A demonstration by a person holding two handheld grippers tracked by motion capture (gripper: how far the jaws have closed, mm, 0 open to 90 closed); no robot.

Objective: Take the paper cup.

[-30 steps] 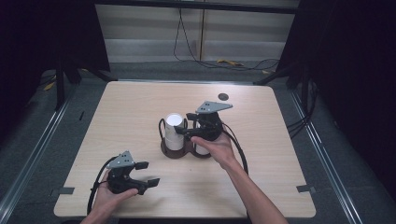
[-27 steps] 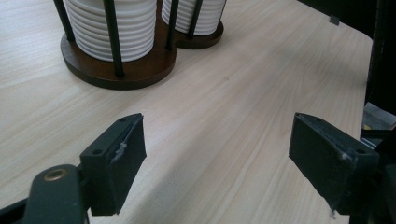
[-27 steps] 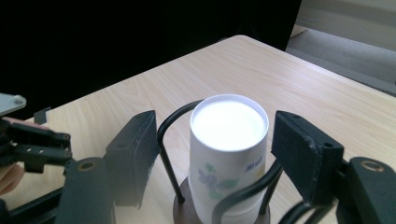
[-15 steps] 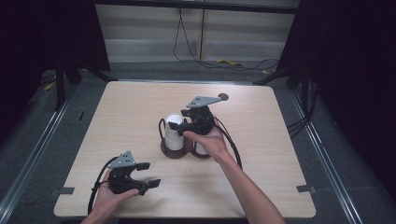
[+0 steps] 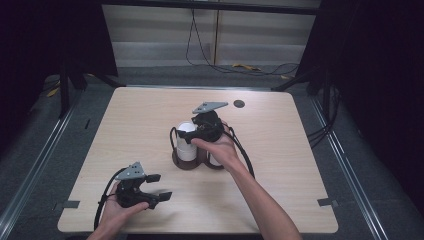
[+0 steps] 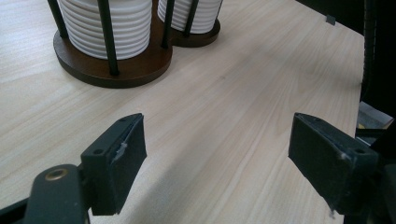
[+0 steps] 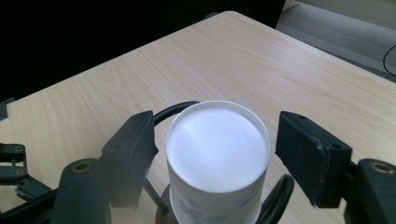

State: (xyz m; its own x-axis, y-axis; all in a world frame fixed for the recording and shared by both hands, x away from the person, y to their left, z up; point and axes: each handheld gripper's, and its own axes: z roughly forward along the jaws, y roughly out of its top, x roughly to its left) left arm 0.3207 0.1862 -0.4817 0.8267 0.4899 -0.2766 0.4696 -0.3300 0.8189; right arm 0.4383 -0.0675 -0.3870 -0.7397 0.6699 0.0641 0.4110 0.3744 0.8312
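Clearly, the main risk is seen at the right gripper (image 7: 215,158), whose jaws stand apart on either side of the top paper cup (image 7: 217,158) without touching it: if they are closed too hard, the thin wall is likely to be crushed, and if they are closed too high on the rim, the cup may slip out or several nested cups may be lifted together. The black wire posts of the cup holder (image 5: 186,161) rise close beside the cup — a jaw could be caught on one, and the whole stand could be tipped or dragged across the table (image 5: 280,200). The cup is seen upside down, its flat white bottom turned up, with a faint printed pattern low on its side; it is seated on top of a ribbed white stack (image 6: 105,25) held on a dark wooden base (image 6: 135,70). A second, shorter stack (image 6: 191,16) is kept just beside it. The left gripper (image 6: 215,158) is held well apart from the holder, low over bare wood, its jaws wide open and empty.
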